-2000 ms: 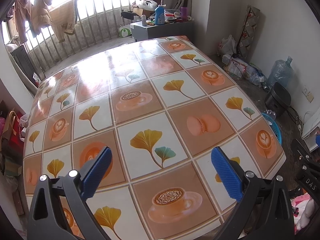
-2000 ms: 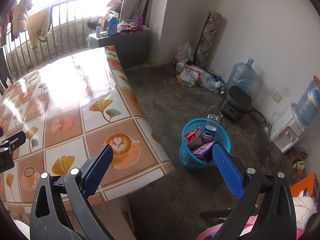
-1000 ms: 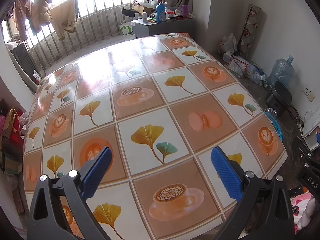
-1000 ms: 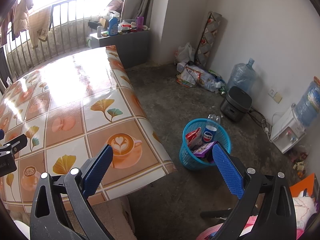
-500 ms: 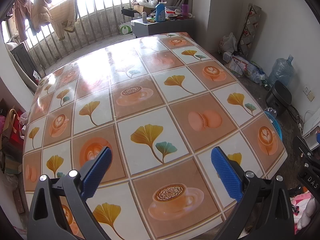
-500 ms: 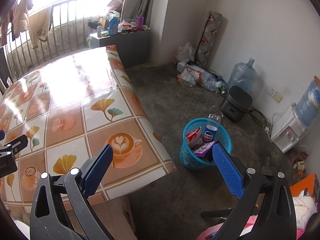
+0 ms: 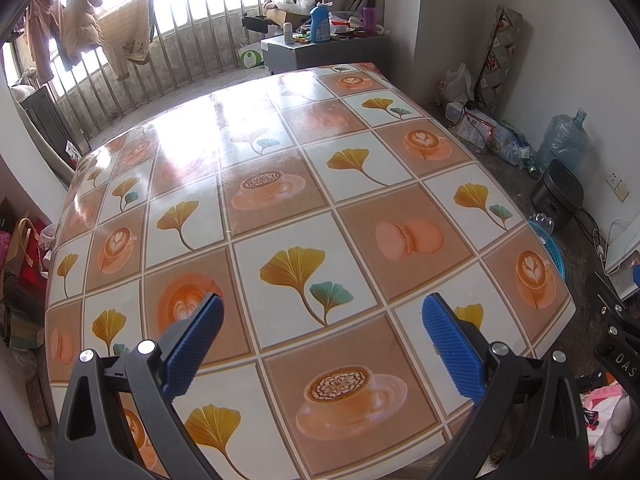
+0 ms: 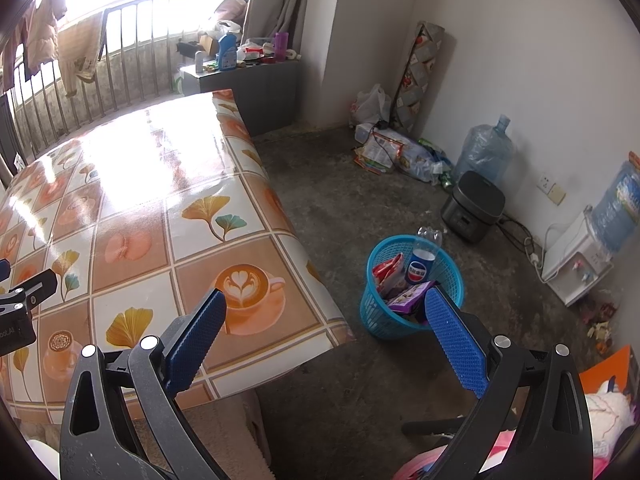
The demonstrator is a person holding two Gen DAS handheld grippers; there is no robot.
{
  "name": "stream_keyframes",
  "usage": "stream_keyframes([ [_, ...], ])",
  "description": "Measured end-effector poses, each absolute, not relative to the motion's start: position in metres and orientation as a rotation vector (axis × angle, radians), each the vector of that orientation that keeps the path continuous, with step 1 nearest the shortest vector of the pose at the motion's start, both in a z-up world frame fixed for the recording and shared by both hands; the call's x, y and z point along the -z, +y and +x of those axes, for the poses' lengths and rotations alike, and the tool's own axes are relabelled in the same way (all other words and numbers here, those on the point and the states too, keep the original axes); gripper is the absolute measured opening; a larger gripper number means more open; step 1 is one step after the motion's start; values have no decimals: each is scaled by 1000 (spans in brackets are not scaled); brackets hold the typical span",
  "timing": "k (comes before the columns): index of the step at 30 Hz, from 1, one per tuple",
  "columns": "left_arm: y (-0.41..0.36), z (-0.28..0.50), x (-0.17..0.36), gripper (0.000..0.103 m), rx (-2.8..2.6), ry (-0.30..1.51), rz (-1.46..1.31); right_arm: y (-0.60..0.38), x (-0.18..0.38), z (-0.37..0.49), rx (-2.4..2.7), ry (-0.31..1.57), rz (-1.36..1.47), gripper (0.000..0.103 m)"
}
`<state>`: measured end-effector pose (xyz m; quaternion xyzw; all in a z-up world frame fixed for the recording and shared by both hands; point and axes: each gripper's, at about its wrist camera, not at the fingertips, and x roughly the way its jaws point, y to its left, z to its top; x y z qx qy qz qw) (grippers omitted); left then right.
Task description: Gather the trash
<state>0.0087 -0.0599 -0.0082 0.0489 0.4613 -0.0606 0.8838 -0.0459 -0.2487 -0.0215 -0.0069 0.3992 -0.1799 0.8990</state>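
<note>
Nothing has shifted since earlier: my left gripper (image 7: 322, 344) and right gripper (image 8: 324, 338) both gape empty; one blue plastic mesh basket (image 8: 374, 316) holds one Pepsi-labelled plastic bottle (image 8: 420, 264).

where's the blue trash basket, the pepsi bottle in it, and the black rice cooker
blue trash basket (image 8: 454, 280): right wrist view, right side of its mesh rim
pepsi bottle (image 8: 419, 268): right wrist view, on its blue label
black rice cooker (image 8: 474, 206): right wrist view, front of its body
</note>
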Motion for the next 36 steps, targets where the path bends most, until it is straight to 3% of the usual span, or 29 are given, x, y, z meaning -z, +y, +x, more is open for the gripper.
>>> stream_keyframes([
  [36,-60,9,8,97,125,964,104,-246,23,-47,369,824,-12,95],
])
